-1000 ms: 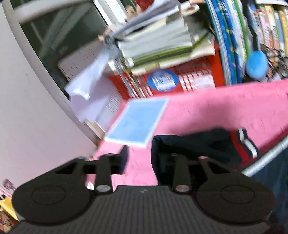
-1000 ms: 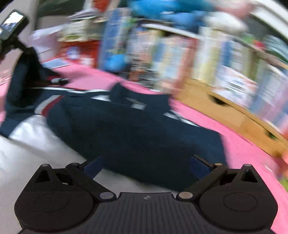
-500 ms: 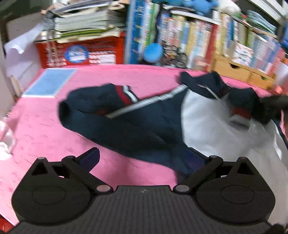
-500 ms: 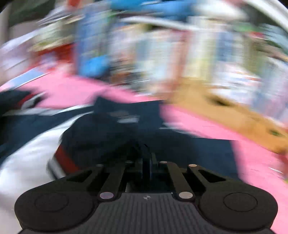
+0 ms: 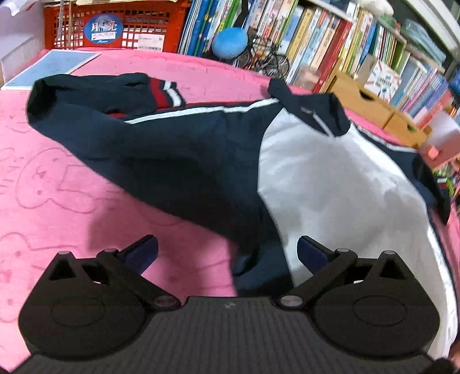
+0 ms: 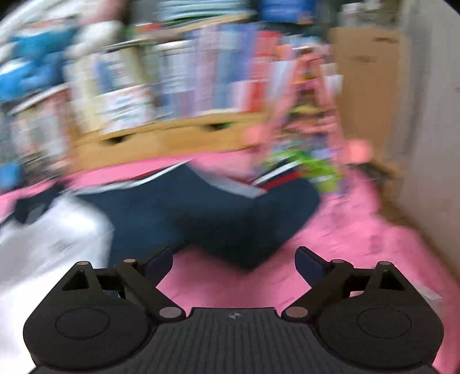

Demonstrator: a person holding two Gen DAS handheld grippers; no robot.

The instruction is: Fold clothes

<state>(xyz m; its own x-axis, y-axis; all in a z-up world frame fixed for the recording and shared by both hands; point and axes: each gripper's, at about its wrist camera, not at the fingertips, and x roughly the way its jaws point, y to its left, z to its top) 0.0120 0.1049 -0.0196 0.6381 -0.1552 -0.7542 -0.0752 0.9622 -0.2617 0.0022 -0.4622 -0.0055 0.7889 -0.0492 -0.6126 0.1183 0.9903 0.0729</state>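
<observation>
Left gripper (image 5: 227,251): jaws spread wide, nothing held, hanging over the pink bunny-embossed blanket (image 5: 51,187). Ahead-left of it a pale blue sheet of paper (image 5: 50,66) lies flat; behind that a red plastic crate (image 5: 120,26) with a round blue sticker, contents not visible. Dead ahead: the navy-and-white zip jacket with red and white stripes (image 5: 201,161), spread on the blanket, its left sleeve folded back so the striped cuff lies near the shoulder. Its lower navy edge sits just in front of the right finger. Beyond it a blue ball (image 5: 230,43) and a bookshelf packed with upright books (image 5: 330,43).

Right gripper (image 6: 233,260): jaws also apart, empty; half a second ago they were pinched shut on the fabric. The navy sleeve lies just ahead of it, folded. View heavily blurred; wooden drawer unit (image 6: 172,141) behind, cardboard (image 6: 368,86) far right.
</observation>
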